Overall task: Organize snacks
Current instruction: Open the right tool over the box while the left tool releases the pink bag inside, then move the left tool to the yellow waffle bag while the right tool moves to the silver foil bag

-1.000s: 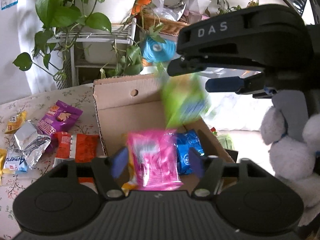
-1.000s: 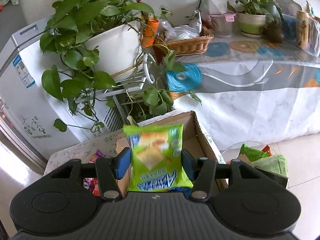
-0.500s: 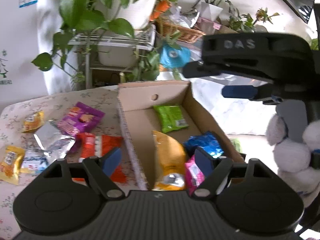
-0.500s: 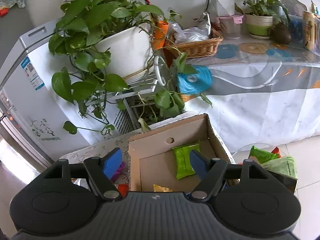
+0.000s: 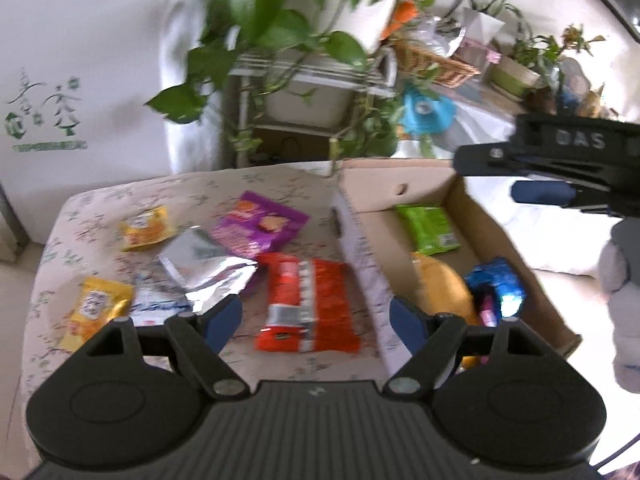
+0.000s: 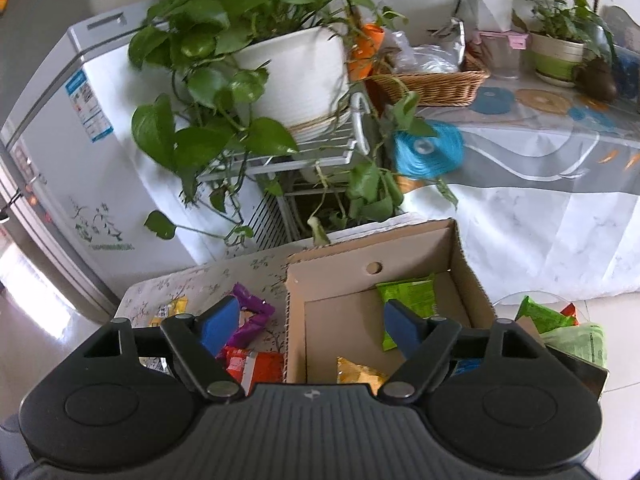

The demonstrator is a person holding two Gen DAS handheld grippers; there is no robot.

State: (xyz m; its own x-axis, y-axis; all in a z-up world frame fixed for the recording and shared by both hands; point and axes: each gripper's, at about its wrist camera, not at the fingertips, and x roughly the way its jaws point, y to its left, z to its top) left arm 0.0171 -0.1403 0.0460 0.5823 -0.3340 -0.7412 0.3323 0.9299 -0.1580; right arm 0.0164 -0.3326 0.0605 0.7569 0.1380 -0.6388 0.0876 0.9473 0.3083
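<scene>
A cardboard box [image 5: 456, 196] stands on the right of a floral-cloth table [image 5: 280, 180]. It holds a green packet [image 5: 426, 229], a yellow bag [image 5: 438, 288], a blue packet [image 5: 498, 284] and a pink one. On the cloth lie a red packet [image 5: 308, 300], a purple packet [image 5: 260, 226], a silver pouch [image 5: 204, 268] and yellow packets [image 5: 144, 228]. My left gripper [image 5: 316, 320] is open and empty above the red packet. My right gripper [image 6: 312, 324] is open and empty, high over the box's [image 6: 372, 256] left wall; the green packet [image 6: 408, 300] shows below.
A large potted plant on a white wire rack [image 6: 300, 92] stands behind the table. A white appliance [image 6: 80, 152] is at the left. A cloth-covered table [image 6: 540, 152] with a wicker basket [image 6: 432, 84] is at the right. Bags lie on the floor [image 6: 560, 324].
The right gripper opened and dropped the green packet into the box. The left gripper let go of the pink packet into the box, then swung left over the loose snacks.
</scene>
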